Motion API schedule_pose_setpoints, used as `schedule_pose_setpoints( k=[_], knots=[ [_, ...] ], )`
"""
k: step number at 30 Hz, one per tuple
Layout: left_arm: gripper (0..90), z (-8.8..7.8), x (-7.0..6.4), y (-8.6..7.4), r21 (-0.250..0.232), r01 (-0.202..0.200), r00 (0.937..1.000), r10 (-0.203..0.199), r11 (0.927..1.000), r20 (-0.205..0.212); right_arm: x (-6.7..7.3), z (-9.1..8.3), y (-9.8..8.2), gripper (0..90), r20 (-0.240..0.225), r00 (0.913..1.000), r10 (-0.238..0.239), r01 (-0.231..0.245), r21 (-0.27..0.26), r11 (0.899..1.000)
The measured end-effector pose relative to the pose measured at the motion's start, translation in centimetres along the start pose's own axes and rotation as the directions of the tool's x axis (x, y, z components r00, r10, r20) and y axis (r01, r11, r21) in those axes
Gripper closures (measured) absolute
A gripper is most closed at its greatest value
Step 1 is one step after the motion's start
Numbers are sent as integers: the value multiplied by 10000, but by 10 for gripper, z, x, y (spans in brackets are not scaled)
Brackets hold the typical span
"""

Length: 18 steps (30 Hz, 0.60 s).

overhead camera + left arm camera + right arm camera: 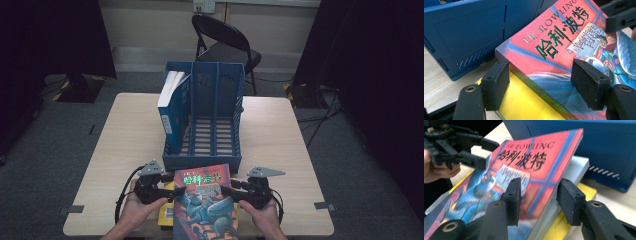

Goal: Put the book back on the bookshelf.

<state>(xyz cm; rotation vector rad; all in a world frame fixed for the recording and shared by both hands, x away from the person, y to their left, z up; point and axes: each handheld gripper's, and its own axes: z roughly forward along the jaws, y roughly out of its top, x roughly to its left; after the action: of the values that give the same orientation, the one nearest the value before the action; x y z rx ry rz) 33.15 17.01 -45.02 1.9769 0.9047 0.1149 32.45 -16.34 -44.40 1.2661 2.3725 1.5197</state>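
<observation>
A light wooden counter (pixel 280 135) stands on a grey carpet floor (pixel 360 175). Behind it is a black folding chair (pixel 225 42), set near a pale wall (pixel 150 25). A small white socket box (pixel 204 6) sits high on that wall. Dark black curtains (pixel 55 35) hang on both sides of the room. Black cables (pixel 320 117) lie on the floor at the right. Small grey bits of tape (pixel 324 205) are stuck at the counter's near corners. The light is dim.

A red and blue book (pixel 205 202) lay tilted between the left tongs (pixel 167 192) and right tongs (pixel 231 191) on the bench (pixel 280 145), just before a blue file rack (pixel 210 112).
</observation>
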Motion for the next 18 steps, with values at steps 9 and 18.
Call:
schedule_pose_setpoints(
  k=[9,18],
  knots=[
    [309,0,0,-1,-87,-15,10000,15,10000,14,-8,23,21,494,-219,9996,-182,188,286,9994],
    [268,3,-1,-5,-531,-89,9999,83,9986,-123,-3,40,30,504,-367,9990,-250,263,346,9991]
  ],
)
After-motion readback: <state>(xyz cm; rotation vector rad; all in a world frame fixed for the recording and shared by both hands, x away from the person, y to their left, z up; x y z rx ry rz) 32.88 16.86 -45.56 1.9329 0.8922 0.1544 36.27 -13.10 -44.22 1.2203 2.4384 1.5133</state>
